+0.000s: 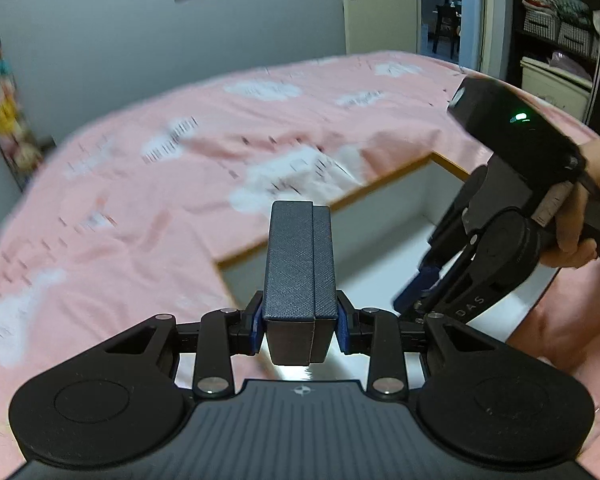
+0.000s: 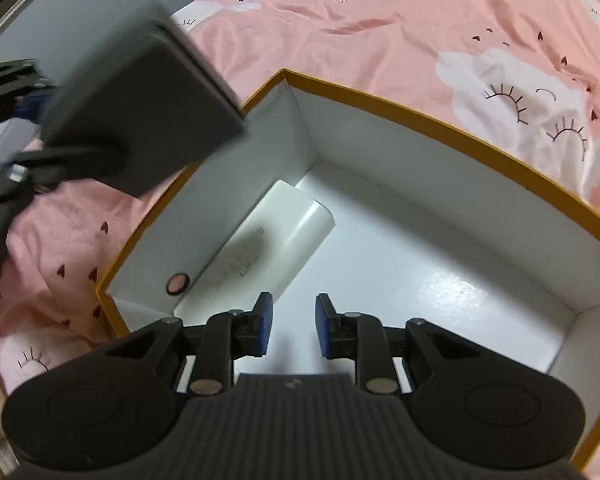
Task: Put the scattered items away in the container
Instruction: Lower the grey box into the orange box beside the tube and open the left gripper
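Observation:
My left gripper (image 1: 300, 322) is shut on a dark grey textured case (image 1: 300, 272) and holds it upright above the near corner of the open box (image 1: 384, 186). The case also shows in the right wrist view (image 2: 140, 120), hanging over the box's left wall. The box (image 2: 460, 136) has an orange rim and white inside. A white power bank (image 2: 268, 244) lies inside it by the left wall. My right gripper (image 2: 294, 326) is open and empty above the box floor, just behind the power bank. The right gripper (image 1: 416, 292) reaches into the box in the left wrist view.
The box sits on a bed with a pink sheet (image 2: 380, 28) printed with white clouds. A grey wall (image 1: 140, 60), an open door (image 1: 380, 4) and shelves with baskets (image 1: 556, 28) lie beyond the bed. A round hole (image 2: 178, 282) marks the box's left wall.

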Tool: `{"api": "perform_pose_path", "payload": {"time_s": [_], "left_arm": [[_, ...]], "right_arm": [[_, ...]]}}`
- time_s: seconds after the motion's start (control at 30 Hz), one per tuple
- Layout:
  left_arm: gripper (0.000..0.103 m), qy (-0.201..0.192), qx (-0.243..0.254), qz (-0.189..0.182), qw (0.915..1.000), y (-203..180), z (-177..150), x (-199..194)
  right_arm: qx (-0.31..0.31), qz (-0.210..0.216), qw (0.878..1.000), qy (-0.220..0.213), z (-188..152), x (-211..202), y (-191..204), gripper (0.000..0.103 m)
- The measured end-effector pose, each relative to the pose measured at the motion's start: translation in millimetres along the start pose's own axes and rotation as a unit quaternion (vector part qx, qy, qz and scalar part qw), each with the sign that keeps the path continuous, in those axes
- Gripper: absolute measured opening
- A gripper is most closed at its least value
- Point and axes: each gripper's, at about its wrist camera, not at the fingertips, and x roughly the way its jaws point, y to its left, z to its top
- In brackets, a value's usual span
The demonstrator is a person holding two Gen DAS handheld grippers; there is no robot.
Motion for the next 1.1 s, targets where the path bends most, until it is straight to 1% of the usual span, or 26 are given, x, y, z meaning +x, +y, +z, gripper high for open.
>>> {"api": "perform_pose_path", "payload": {"time_s": [0.03,0.07,0.1,0.2,0.27,0.4,0.47,0.57,0.67,0.83,0.9,0.97,1.1], "left_arm": [[0.039,0.006,-0.02,-0.014,0.9997,0.2,-1.2,6.5],[0.039,0.014,-0.05,-0.03,0.9982,0.9,-2.5,15.0],[0.039,0.022,-0.078,-0.043,0.9958,1.9,-4.3,22.1],[0.038,0.047,-0.16,-0.075,0.983,1.5,-10.3,43.7],[0.038,0.061,-0.197,-0.094,0.9739,-2.1,-13.8,54.6],[0.038,0.096,-0.258,-0.111,0.9549,-4.1,-21.8,77.2],[0.038,0.11,-0.29,-0.118,0.9432,-1.3,-27.1,86.2],[0.038,0.124,-0.33,-0.124,0.9275,2.7,-34.2,97.1],[0.038,0.138,-0.354,-0.134,0.9154,2.1,-40.8,106.3],[0.039,0.163,-0.351,-0.135,0.9124,-3.8,-44.9,113.3],[0.04,0.172,-0.347,-0.129,0.9128,-3.9,-46.5,112.5],[0.05,0.172,-0.338,-0.117,0.9178,-5.0,-47.1,108.3],[0.052,0.161,-0.305,-0.079,0.9352,-7.9,-44.2,94.9]], "right_arm": [[-0.005,-0.007,1.0,0.0,-2.9,-2.7,-1.0,0.028],[-0.011,-0.015,1.0,0.001,-5.1,-3.2,-1.6,0.031],[-0.016,-0.022,1.0,0.002,-6.2,1.5,-0.3,0.032],[-0.019,-0.045,0.999,0.015,-10.9,3.8,-6.8,0.033],[-0.015,-0.065,0.997,0.025,-13.4,5.3,-9.2,0.033],[-0.007,-0.088,0.996,0.031,-18.2,6.2,-19.7,0.034],[-0.009,-0.096,0.995,0.032,-20.2,6.5,-22.6,0.035],[-0.014,-0.099,0.994,0.033,-24.7,9.7,-22.9,0.036],[-0.013,-0.097,0.995,0.034,-29.3,13.1,-24.4,0.036],[-0.009,-0.096,0.995,0.033,-31.5,14.5,-27.1,0.037],[-0.01,-0.095,0.995,0.033,-34.8,11.4,-23.5,0.038],[-0.013,-0.093,0.995,0.032,-35.6,12.0,-20.9,0.038],[-0.018,-0.089,0.995,0.031,-35.3,14.2,-16.3,0.039]]}}
